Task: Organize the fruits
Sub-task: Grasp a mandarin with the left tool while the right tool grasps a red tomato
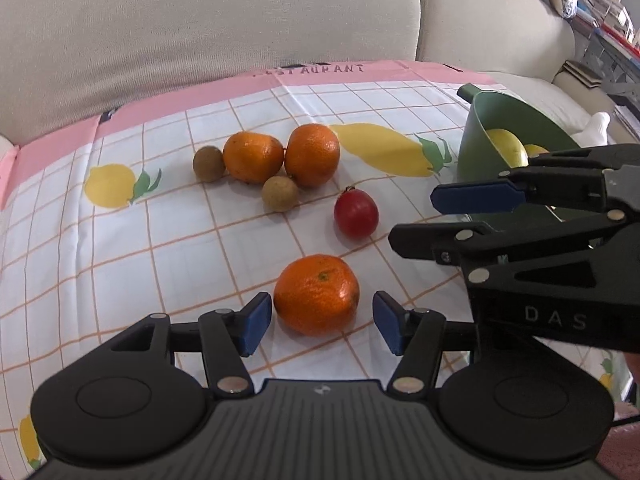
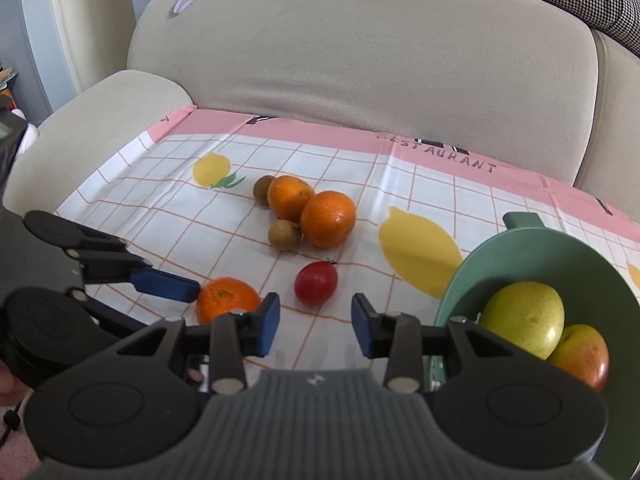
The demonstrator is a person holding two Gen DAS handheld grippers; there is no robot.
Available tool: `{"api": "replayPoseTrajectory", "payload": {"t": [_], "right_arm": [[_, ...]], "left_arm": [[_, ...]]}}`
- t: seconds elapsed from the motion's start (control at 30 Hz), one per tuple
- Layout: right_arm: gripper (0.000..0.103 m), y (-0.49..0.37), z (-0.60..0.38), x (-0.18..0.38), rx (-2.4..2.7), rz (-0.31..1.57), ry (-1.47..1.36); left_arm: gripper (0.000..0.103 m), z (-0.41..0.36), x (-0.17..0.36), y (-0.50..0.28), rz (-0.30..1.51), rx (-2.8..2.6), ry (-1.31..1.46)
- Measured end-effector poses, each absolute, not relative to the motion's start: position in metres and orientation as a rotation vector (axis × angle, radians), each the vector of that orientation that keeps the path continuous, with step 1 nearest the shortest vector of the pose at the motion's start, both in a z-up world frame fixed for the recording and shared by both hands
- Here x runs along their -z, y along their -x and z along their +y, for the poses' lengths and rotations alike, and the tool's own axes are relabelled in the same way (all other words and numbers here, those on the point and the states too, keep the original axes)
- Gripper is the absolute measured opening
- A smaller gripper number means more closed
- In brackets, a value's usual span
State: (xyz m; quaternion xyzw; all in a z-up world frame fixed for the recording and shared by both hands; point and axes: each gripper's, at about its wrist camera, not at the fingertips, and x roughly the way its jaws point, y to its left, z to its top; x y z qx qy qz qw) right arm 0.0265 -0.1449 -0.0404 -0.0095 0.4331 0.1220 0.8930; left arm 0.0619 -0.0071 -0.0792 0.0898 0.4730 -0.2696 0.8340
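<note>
Left gripper [image 1: 322, 322], jaws open, brackets the round orange mandarin [image 1: 316, 294] lying on the checked cloth [image 1: 120, 248]. Right gripper [image 2: 315, 322] hangs open, empty. An off-centre squeeze may roll the fruit away.

A beige sofa seat [image 2: 100, 128] carries a checked lemon-print cloth [image 2: 420, 184], with oranges [image 2: 326, 218] and a green bowl [image 2: 560, 256] on the cloth.
</note>
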Motion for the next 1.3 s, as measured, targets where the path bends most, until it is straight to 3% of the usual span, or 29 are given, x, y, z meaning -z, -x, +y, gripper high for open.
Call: {"api": "replayPoseTrajectory", "payload": {"t": [0.13,1.3], "right_arm": [[0.037,-0.027,-0.145,0.041,-0.251,0.899,0.02],[0.037,-0.068,-0.11,0.07,-0.14,0.957,0.092]], "left_arm": [[0.055,-0.007,0.081,-0.063,1.007,0.56,-0.189],[0.052,0.037,0.062,-0.075,1.003,0.402,-0.049]]}}
